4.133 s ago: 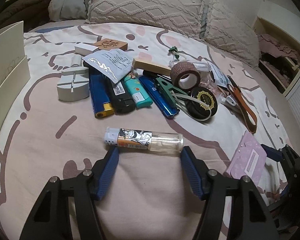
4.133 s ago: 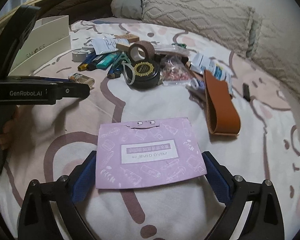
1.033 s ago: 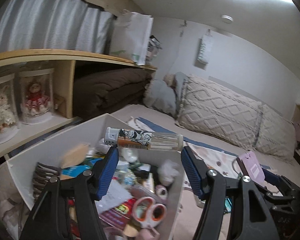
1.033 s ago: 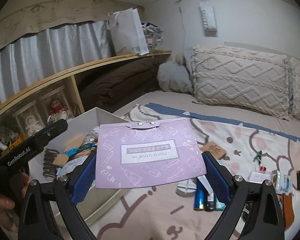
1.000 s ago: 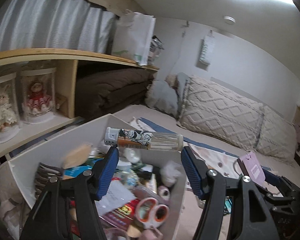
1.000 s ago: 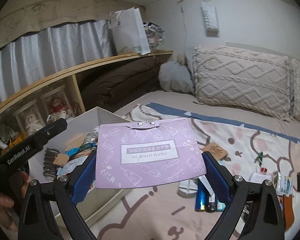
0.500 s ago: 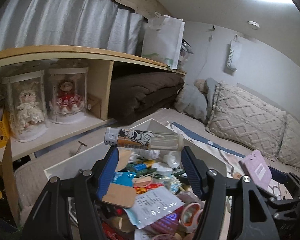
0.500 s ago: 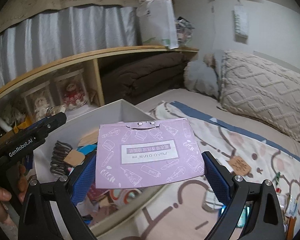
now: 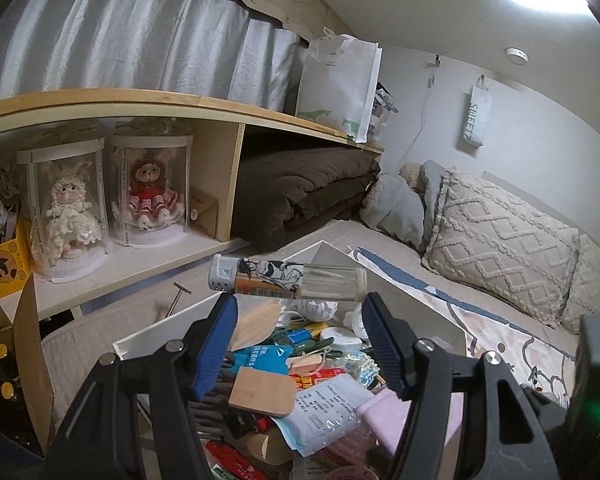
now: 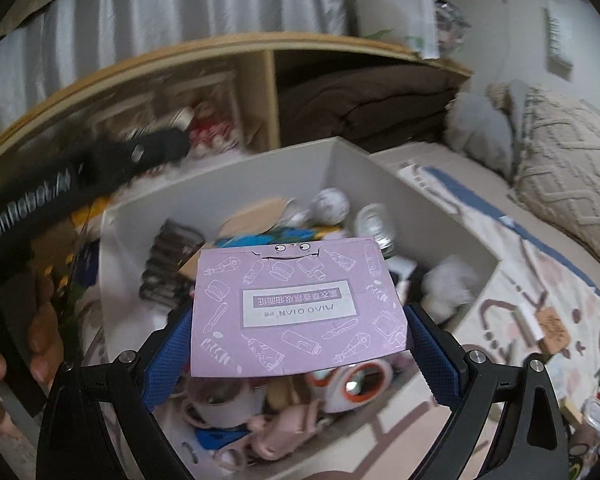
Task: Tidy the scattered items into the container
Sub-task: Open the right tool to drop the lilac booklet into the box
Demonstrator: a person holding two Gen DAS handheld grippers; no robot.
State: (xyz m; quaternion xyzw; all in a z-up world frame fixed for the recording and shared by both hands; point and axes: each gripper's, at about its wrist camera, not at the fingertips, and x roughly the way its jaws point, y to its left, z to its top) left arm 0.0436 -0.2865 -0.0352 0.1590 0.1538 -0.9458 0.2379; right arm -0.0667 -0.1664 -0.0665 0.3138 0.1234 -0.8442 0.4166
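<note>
Box [image 10: 228, 184], white and already crowded, sits below both grippers. We hold a lighter [image 9: 286, 278] crosswise in the left gripper [image 9: 298, 306] and a lilac card [image 10: 298, 306] in the right gripper [image 10: 298, 340]; we should lower each over a gap, then let go. Card reads "MIAO QIAN"; the far bag [image 9: 476, 118] "SWEET".

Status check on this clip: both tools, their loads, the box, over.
Left tool shut on lighter, above white box. Right tool shut on purple packet, over box. Box crowded; drop path unobstructed.
</note>
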